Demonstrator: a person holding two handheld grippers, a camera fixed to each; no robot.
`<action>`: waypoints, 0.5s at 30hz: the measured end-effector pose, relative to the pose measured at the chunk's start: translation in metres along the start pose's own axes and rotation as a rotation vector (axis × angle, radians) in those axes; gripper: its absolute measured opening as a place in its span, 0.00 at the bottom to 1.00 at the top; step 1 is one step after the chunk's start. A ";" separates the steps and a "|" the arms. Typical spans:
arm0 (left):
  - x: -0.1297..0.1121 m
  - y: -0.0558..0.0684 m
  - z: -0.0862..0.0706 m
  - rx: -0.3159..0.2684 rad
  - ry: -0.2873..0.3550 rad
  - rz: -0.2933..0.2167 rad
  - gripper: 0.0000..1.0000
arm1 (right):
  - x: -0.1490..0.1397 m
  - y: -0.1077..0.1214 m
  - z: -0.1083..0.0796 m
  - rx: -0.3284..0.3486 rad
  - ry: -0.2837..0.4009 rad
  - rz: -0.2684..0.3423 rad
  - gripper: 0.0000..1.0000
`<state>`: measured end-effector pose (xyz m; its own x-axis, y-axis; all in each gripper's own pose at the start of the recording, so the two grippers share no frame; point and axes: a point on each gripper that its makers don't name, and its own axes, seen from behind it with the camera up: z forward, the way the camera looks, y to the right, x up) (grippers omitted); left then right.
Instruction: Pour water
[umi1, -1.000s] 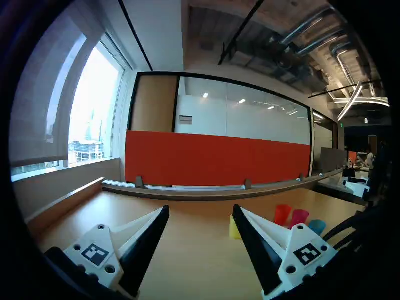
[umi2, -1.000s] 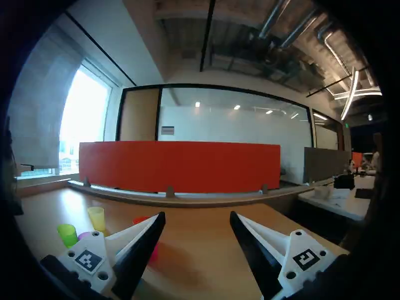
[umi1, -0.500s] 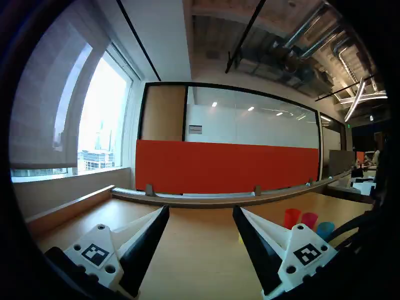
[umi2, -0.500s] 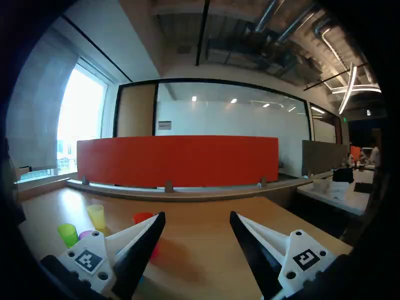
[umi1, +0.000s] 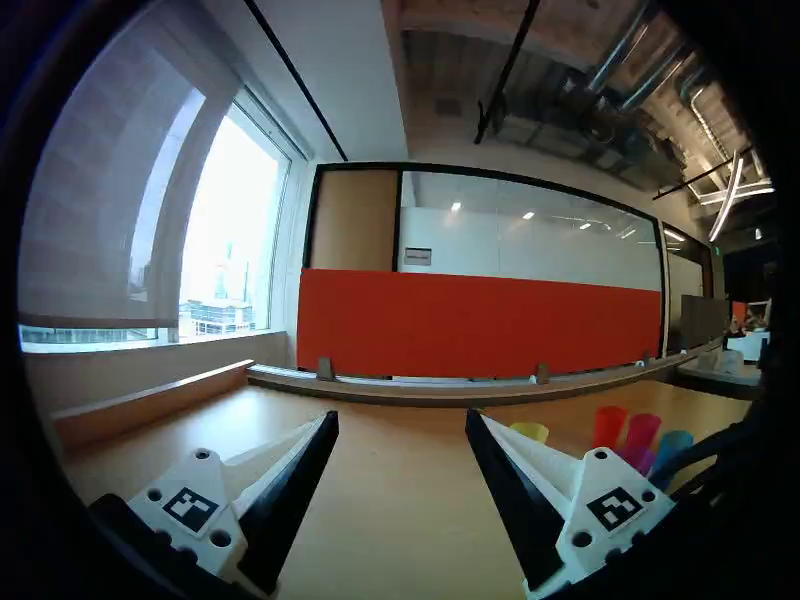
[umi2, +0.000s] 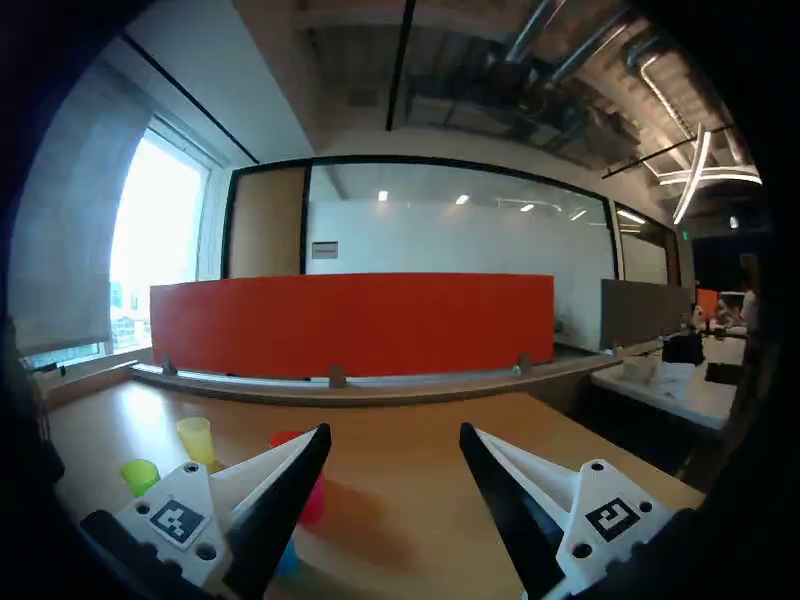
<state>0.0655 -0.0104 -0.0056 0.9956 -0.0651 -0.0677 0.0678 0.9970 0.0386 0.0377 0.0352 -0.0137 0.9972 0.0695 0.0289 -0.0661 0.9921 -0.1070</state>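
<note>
**Hovering wide open and empty: left gripper (umi1: 400, 420), right gripper (umi2: 393, 430)**

Small, smooth plastic cups (umi1: 608, 425) stand upright in a cluster on the wooden table (umi1: 400, 520). The red cup (umi2: 313, 500) sits just behind the right gripper's left finger. From the left gripper the cluster lies farther right. The right gripper seems nearer.

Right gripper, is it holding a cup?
No, the right gripper is open and empty; the yellow cup stands apart on the table.
</note>
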 end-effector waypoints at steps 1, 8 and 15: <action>-0.005 0.000 0.000 -0.002 -0.005 -0.001 0.94 | 0.002 0.000 0.000 -0.002 0.005 0.002 1.00; -0.027 -0.001 0.000 -0.007 -0.024 0.007 0.94 | 0.004 -0.003 -0.001 -0.013 0.009 0.013 1.00; -0.042 -0.006 0.003 0.001 -0.037 0.020 0.94 | 0.002 -0.007 0.000 -0.015 0.000 0.003 1.00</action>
<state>0.0230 -0.0135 -0.0005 0.9985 -0.0463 -0.0302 0.0475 0.9980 0.0406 0.0402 0.0288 -0.0134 0.9970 0.0725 0.0285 -0.0685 0.9901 -0.1221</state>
